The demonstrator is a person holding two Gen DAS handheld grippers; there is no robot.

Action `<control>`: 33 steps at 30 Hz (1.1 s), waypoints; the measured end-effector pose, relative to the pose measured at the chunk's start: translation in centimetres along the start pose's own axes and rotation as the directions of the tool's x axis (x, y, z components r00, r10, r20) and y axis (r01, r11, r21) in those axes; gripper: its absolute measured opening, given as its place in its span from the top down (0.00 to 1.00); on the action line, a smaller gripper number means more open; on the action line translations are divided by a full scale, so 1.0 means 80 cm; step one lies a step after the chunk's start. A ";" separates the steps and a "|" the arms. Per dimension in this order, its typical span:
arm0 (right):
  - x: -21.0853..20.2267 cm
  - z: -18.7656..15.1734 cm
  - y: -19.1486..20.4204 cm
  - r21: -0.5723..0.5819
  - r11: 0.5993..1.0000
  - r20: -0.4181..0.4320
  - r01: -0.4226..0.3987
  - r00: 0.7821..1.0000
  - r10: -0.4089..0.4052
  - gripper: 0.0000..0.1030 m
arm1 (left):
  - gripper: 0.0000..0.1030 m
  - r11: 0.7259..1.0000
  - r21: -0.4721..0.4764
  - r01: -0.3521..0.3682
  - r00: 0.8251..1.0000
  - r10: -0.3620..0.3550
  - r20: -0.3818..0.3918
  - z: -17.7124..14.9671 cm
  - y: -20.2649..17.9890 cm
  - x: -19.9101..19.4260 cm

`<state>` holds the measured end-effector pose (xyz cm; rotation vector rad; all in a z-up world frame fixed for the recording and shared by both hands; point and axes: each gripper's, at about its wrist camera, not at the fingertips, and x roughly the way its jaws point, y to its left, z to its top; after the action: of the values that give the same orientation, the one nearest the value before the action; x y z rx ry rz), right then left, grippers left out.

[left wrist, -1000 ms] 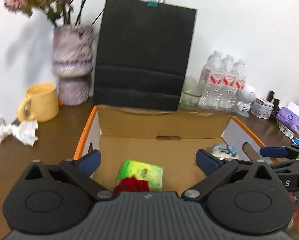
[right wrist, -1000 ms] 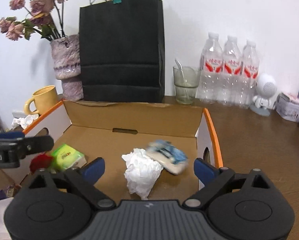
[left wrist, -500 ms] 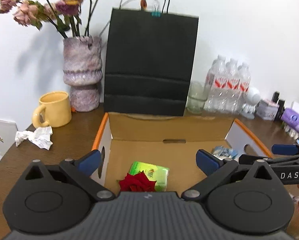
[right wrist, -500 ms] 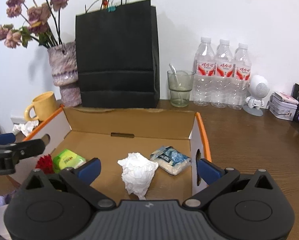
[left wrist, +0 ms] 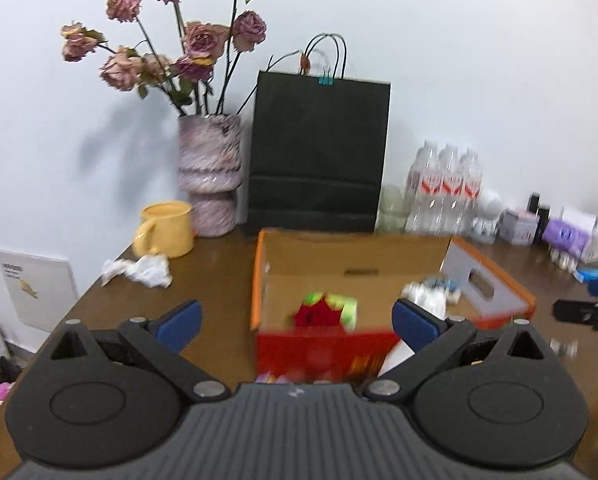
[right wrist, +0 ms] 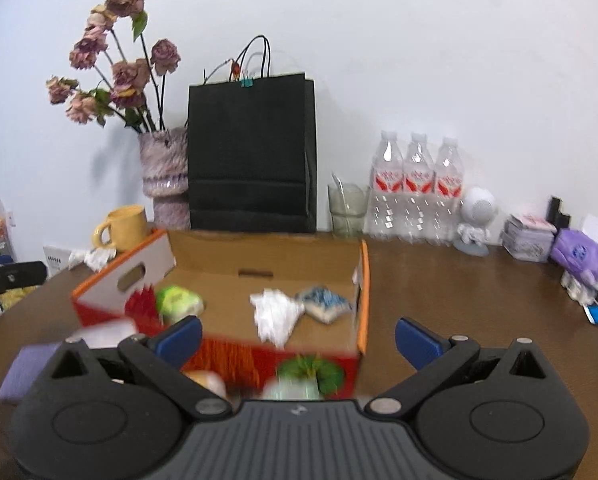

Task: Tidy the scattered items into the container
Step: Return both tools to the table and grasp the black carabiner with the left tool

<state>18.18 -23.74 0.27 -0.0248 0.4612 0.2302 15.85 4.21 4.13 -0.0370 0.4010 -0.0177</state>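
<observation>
Brown table (right wrist: 439, 292) | box (right wrist: 267, 258) contents blurred | both hand-held grippers (left wrist: 295, 316) (right wrist: 297, 334) spread wide, empty

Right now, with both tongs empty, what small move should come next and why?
Probably swing the open left tongs left toward the crumpled white tissue lying on the brown table beside the yellow mug. It sits outside the orange-edged cardboard box, apparently untidied.

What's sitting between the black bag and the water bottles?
A clear drinking glass stands between the black bag and the water bottles, clearest in the right wrist view.
</observation>
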 end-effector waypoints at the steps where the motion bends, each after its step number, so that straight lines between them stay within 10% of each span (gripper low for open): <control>1: -0.007 -0.010 0.000 0.005 1.000 -0.010 0.000 1.000 0.000 0.00 | 0.00 1.000 0.004 -0.007 1.000 0.007 -0.009 -0.007 0.002 -0.006; 17: -0.055 -0.112 0.007 0.026 0.999 -0.147 0.036 0.989 -0.032 0.00 | 0.03 0.999 0.018 0.051 0.967 -0.044 -0.250 -0.109 -0.029 -0.043; 27: -0.067 -0.118 0.000 0.044 0.999 -0.136 0.020 0.991 -0.014 0.00 | 0.76 0.994 0.079 0.072 0.946 -0.042 -0.323 -0.124 -0.062 -0.028; 33: -0.065 -0.121 -0.007 0.060 0.998 -0.135 0.009 0.991 -0.001 0.00 | 0.75 0.994 0.078 0.072 0.940 -0.042 -0.338 -0.121 -0.060 -0.026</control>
<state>9.56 -26.15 -6.10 0.0177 0.6025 0.2100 10.10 -0.89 -3.73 0.0433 0.7408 -0.1002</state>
